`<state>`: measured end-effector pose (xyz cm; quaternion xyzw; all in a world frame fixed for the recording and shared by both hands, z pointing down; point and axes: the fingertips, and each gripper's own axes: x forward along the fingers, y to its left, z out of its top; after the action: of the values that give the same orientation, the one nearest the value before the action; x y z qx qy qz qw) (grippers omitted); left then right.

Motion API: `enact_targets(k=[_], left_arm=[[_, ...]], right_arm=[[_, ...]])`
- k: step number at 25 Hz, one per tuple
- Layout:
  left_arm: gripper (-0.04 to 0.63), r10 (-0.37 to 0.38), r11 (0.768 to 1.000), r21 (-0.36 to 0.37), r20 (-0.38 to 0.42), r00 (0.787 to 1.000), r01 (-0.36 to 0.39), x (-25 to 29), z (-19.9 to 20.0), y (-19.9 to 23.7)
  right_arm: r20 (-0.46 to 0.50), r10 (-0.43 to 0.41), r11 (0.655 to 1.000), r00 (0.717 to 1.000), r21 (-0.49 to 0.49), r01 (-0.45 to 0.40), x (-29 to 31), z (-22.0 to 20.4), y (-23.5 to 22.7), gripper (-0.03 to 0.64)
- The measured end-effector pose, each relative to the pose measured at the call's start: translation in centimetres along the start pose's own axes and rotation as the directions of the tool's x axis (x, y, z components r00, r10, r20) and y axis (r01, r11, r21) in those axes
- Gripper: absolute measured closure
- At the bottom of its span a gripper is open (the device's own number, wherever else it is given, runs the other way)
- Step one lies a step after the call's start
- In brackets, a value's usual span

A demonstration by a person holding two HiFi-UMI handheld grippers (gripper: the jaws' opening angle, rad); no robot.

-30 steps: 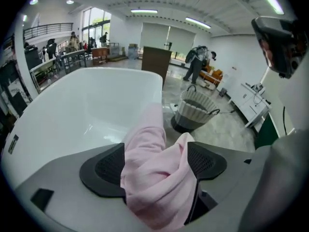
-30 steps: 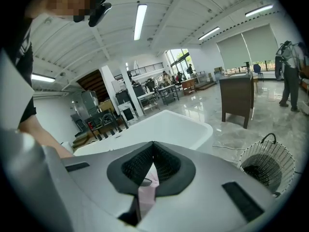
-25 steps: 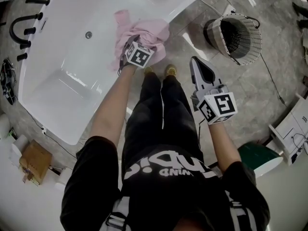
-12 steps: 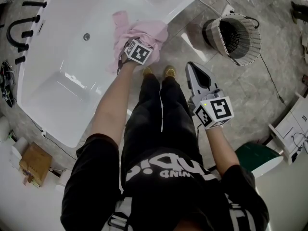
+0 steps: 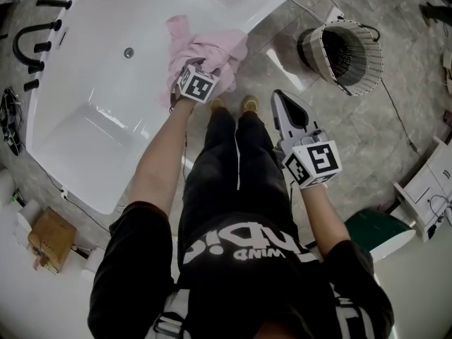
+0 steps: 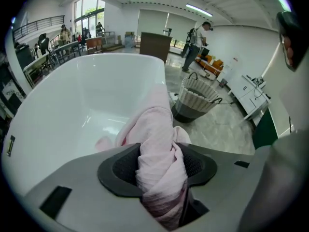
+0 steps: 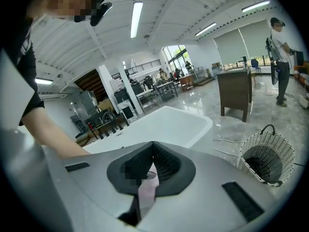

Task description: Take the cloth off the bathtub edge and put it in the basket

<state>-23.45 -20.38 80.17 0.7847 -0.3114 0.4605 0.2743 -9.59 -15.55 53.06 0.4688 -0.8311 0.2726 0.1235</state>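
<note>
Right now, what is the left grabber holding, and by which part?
The left gripper, its fingers having just been closing, pinches the pink cloth by a bunched-up fold.

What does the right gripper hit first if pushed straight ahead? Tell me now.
Probably the bathtub rim, near the cloth: the right gripper aims at its white side across the floor. Depth is unclear; tilted down, it might touch the floor first.

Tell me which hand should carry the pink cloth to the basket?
Left. The left gripper has just been closing its jaws on the crumpled pink cloth; the right gripper is shut and empty.
</note>
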Motion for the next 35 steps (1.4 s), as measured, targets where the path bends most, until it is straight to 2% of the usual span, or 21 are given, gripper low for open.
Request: enact_targets(k=[2,4,5,6,11,21,24,27,32,35], left_arm=[[0.383,-0.004,1.000,-0.016,0.024,1.000,0.005,-1.0,0.0,-0.2],[0.413,-0.001,0.998,-0.066,0.054,0.999,0.005,-2.2,0.4,0.0],[0.500,0.001,0.995,-0.104,0.070,0.998,0.006,-2.8,0.6,0.0],[0.528,0.001,0.991,-0.136,0.076,0.997,0.010,-3.2,0.7,-0.1],[0.531,0.021,0.983,-0.184,0.086,0.996,-0.005,-4.2,-0.3,-1.0],[0.532,0.064,0.973,-0.230,0.247,0.967,-0.005,-14.0,3.9,-3.5],[0.532,0.083,0.968,-0.251,0.304,0.949,-0.005,-18.0,5.8,-4.6],[0.532,0.094,0.971,-0.239,0.369,0.925,-0.004,-22.5,8.6,-5.4],[0.532,0.115,0.981,-0.191,0.490,0.864,-0.022,-30.1,14.5,-7.0],[0.532,0.117,0.985,-0.173,0.566,0.816,-0.022,-35.1,17.3,-8.4]], right_arm=[[0.002,0.002,1.000,1.000,0.005,-0.002,-0.1,0.0,0.2,0.606],[0.003,0.007,1.000,1.000,0.005,-0.007,-0.1,0.2,0.5,0.606],[0.005,0.009,1.000,1.000,0.005,-0.009,-0.1,0.4,0.6,0.606],[0.006,0.009,1.000,1.000,0.002,-0.009,-0.1,0.5,0.5,0.606],[0.015,-0.008,1.000,1.000,0.002,0.008,-0.7,1.1,0.1,0.606],[0.054,-0.032,0.999,0.998,-0.022,0.033,-4.0,3.7,0.1,0.606],[0.071,-0.043,0.999,0.996,-0.029,0.046,-5.5,5.2,0.2,0.606],[0.095,-0.055,0.998,0.994,-0.035,0.059,-6.9,7.0,0.3,0.606],[0.160,-0.066,0.996,0.985,-0.051,0.075,-9.1,10.4,0.1,0.606],[0.214,-0.073,0.994,0.974,-0.064,0.089,-10.8,12.9,0.5,0.606]])
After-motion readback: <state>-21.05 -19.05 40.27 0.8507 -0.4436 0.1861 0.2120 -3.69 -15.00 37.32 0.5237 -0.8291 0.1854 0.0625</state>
